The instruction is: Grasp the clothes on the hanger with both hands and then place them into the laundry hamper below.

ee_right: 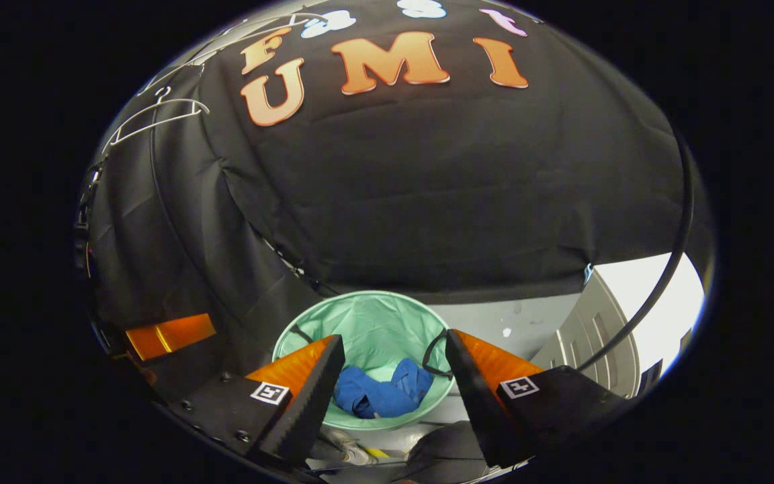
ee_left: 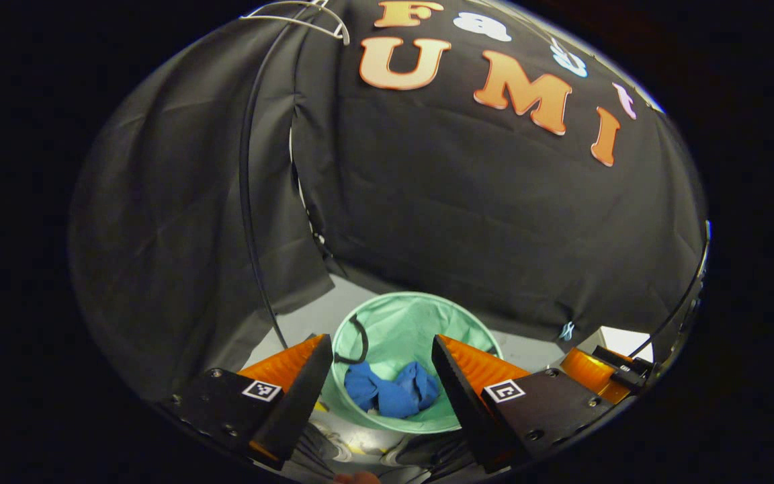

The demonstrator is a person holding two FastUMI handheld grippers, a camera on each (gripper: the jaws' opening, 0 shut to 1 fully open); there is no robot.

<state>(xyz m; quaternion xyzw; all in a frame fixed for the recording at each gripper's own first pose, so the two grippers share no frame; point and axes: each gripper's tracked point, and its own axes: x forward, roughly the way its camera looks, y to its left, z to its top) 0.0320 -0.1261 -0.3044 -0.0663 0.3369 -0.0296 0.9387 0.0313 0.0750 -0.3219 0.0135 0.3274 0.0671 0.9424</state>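
Left gripper (ee_left: 381,373): fingers spread wide, nothing between them; poised above the hamper, pointing down and forward into it; part of the right gripper (ee_left: 598,370) shows at the lower right edge of the left gripper view, its finger state not readable there.

Right gripper (ee_right: 394,376): fingers likewise spread apart, holding nothing; also above the hamper; part of the left gripper (ee_right: 168,334) shows at the left of the right gripper view.

Laundry hamper (ee_left: 397,323) (ee_right: 367,316): round, pale green, soft-sided, with thin black loop handles at the rim; standing on a light grey floor (ee_left: 299,323) (ee_right: 494,323) just below both grippers.

Clothes (ee_left: 392,391) (ee_right: 380,393): one blue garment, crumpled in a heap; lying inside the hamper on its bottom, apart from both grippers.

Hanger (ee_left: 303,19) (ee_right: 155,114): white wire, bare; high up at the upper left, well apart from the hamper.

Black cable (ee_left: 247,202) (ee_right: 679,222): arcs across the booth's wall.

Booth wall (ee_left: 461,222) (ee_right: 427,202): black cloth, draped behind the hamper; farthest item.
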